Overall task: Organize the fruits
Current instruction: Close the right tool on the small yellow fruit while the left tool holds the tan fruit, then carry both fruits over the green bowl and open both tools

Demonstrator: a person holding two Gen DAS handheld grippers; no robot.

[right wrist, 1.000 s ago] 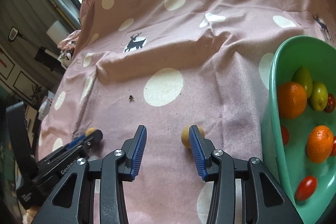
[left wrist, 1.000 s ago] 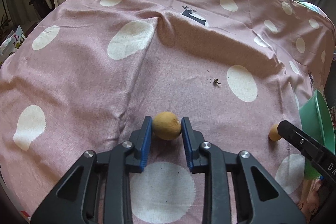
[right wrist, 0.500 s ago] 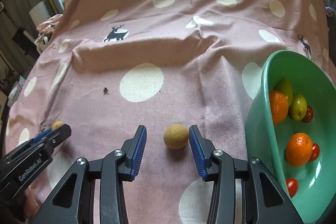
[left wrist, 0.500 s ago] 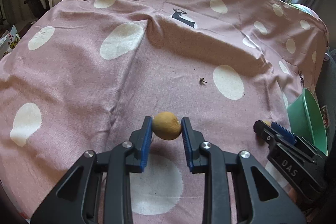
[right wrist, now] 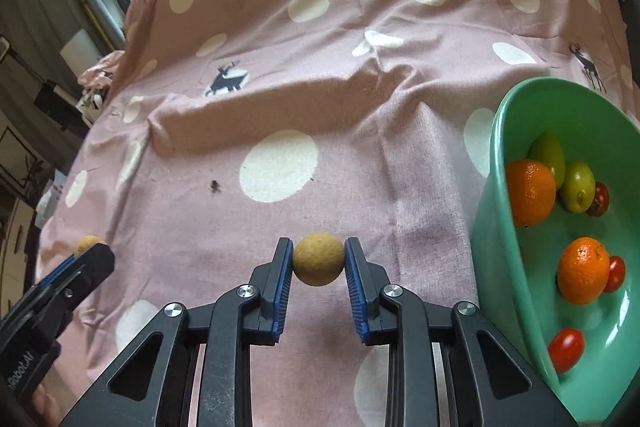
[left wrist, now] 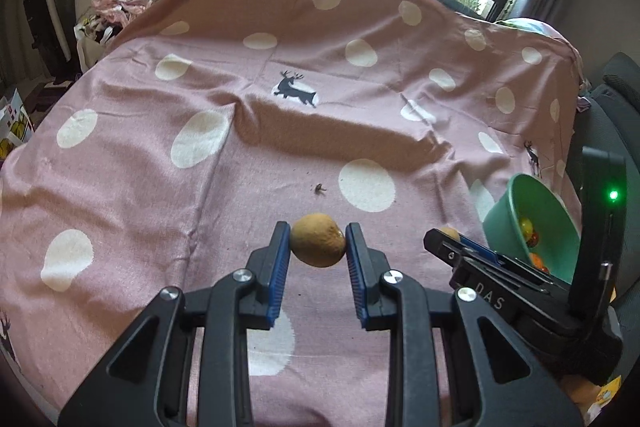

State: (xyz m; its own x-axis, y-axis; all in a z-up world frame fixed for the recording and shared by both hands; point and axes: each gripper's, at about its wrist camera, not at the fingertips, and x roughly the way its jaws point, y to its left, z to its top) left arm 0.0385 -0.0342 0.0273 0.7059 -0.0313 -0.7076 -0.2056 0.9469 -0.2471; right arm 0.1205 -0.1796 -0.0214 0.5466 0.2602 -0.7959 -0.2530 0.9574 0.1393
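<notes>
My left gripper (left wrist: 318,247) is shut on a small tan round fruit (left wrist: 318,245) and holds it above the pink spotted cloth (left wrist: 160,187). My right gripper (right wrist: 319,259) is shut on a second tan round fruit (right wrist: 319,259), also lifted off the cloth. A green bowl (right wrist: 500,227) stands at the right, holding oranges (right wrist: 530,193), green fruits (right wrist: 578,185) and small red tomatoes (right wrist: 566,349). The bowl also shows in the left wrist view (left wrist: 504,223), behind the right gripper (left wrist: 450,237). The left gripper shows at the left edge of the right wrist view (right wrist: 86,251).
A dark bit of debris (left wrist: 319,189) lies on the cloth ahead. A raised fold (right wrist: 280,115) crosses the cloth's middle. Windows and clutter lie beyond the far edge; a dark chair (left wrist: 616,99) stands at the right.
My right gripper moved over the second fruit, shut on it and lifted it. My left gripper rose with its fruit still held.
</notes>
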